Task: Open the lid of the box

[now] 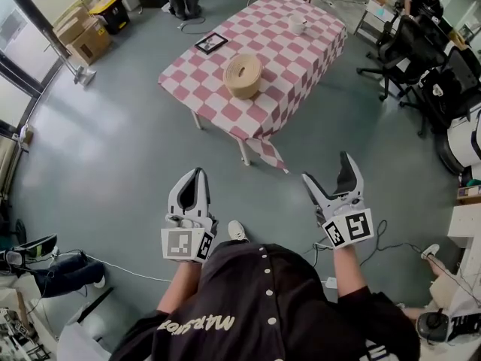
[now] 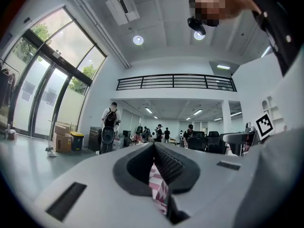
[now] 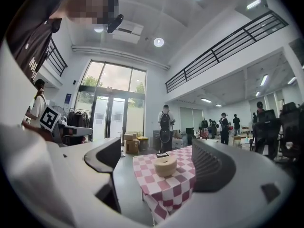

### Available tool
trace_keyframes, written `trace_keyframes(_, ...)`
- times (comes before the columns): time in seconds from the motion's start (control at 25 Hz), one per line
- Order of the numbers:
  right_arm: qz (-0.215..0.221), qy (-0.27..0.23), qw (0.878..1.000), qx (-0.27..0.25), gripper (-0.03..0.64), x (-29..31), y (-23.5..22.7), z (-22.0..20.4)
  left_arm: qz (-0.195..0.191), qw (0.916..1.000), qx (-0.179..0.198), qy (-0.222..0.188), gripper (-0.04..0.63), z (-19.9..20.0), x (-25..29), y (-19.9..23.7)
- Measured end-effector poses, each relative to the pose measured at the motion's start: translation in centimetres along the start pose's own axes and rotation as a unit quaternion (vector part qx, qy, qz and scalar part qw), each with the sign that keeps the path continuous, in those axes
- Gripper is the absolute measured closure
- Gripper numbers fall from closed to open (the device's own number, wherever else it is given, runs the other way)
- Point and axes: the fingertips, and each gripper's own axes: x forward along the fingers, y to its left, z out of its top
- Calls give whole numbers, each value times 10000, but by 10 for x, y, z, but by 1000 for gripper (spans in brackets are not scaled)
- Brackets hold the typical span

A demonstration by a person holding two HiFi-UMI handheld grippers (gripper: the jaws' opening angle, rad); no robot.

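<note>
Box on table, inset from edges

Open office hall: desk chairs, mezzanine railing, glass doors.

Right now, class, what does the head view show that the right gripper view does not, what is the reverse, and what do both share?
Only the head view: a white cup and the person's shoe. Only the right gripper view: ceiling lights, a balcony railing and tall glass doors. Both: the checked table, the round tan box on it, and the open right gripper.
</note>
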Motion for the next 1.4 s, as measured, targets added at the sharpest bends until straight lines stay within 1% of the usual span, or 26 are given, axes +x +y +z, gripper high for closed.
trace_keyframes(0.28, -215, -27, 9998, 27, 163, 29, 10, -4, -146, 9999, 15, 9, 584, 3, 18, 37)
trace_keyframes(0.52, -272, 32, 9996, -54, 161, 43, 27, -4, -208, 9998, 53, 49, 584, 5, 19, 68)
trace_keyframes(0.76, -334, 166, 9993, -96, 161, 48, 28, -13, -199, 9997, -2, 114, 584, -5, 18, 81)
trace_keyframes(0.88, -327, 157, 9993, -100, 161, 58, 26, -14, -117, 9999, -23, 63, 584, -4, 20, 86)
trace_keyframes(1.0, -296, 75, 9995, -104, 161, 74, 24, -14, 69, 9999, -77, 19, 584, -5, 24, 101)
trace_keyframes(1.16, -159, 19, 9998, -68, 161, 103, 19, -14, 273, 9995, -45, 127, 584, -8, 35, 118)
trace_keyframes(1.4, 9, -10, 10000, -28, 161, 157, 1, -16, 478, 9988, -8, 64, 584, 0, 77, 141)
